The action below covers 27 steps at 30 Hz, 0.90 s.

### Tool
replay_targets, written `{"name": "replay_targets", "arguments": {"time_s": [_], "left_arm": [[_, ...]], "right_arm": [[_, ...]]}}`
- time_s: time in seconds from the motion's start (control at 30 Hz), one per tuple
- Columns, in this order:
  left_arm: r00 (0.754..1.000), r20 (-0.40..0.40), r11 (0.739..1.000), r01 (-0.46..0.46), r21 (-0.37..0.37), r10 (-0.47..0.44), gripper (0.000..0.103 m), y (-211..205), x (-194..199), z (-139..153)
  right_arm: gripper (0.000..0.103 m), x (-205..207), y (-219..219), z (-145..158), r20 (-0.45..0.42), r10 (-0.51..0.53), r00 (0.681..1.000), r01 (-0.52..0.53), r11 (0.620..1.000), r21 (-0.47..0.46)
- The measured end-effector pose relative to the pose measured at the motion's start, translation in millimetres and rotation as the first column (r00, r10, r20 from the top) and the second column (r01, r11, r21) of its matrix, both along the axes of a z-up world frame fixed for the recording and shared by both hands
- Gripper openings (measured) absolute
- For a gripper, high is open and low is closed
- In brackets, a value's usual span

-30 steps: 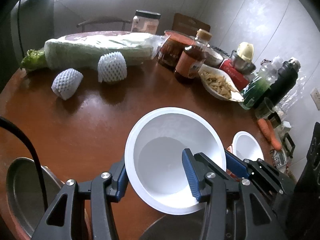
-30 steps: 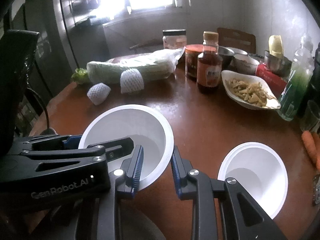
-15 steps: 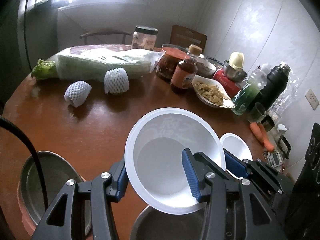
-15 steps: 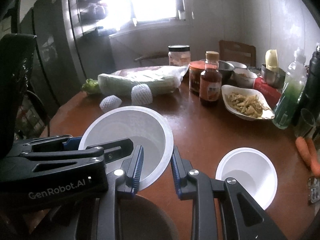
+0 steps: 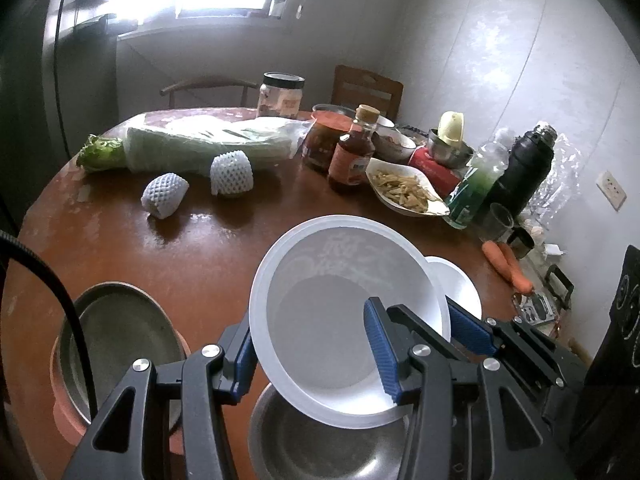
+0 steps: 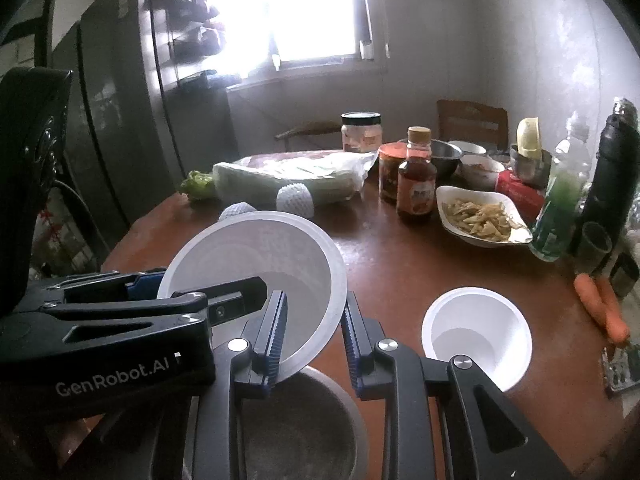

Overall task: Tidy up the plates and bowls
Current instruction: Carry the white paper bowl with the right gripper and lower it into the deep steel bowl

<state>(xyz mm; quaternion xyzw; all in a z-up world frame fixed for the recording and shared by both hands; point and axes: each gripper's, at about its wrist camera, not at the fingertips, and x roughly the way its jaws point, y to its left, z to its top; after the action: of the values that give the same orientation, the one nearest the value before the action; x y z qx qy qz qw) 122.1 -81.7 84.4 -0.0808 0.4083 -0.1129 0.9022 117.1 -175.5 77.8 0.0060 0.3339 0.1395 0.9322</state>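
A: Left view: the left gripper [image 5: 312,344] pinches the big bowl's [image 5: 344,300] wall, one finger inside, one outside; only here shows a steel plate [image 5: 116,344] at the left.

B: Right view: the right gripper [image 6: 314,332] pinches the bowl's [image 6: 256,264] near rim, above a steel bowl [image 6: 296,424]; the small bowl [image 6: 476,332] shows whole; both steel pieces show more than before, the table lower.

Left gripper [image 5: 316,344] and right gripper [image 6: 314,336] side by side, both clamped, angled downward.
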Motion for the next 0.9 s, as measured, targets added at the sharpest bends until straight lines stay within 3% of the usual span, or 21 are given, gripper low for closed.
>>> {"name": "replay_targets", "arguments": {"time_s": [0.9], "left_arm": [[0.999,-0.032,0.999,0.029,0.033,-0.028,0.050,-11.1,-45.8,-24.3]], "right_arm": [[0.028,-55.5,-4.7,-17.5,-0.020,0.006,1.000,-0.007,1.000,-0.031]]}}
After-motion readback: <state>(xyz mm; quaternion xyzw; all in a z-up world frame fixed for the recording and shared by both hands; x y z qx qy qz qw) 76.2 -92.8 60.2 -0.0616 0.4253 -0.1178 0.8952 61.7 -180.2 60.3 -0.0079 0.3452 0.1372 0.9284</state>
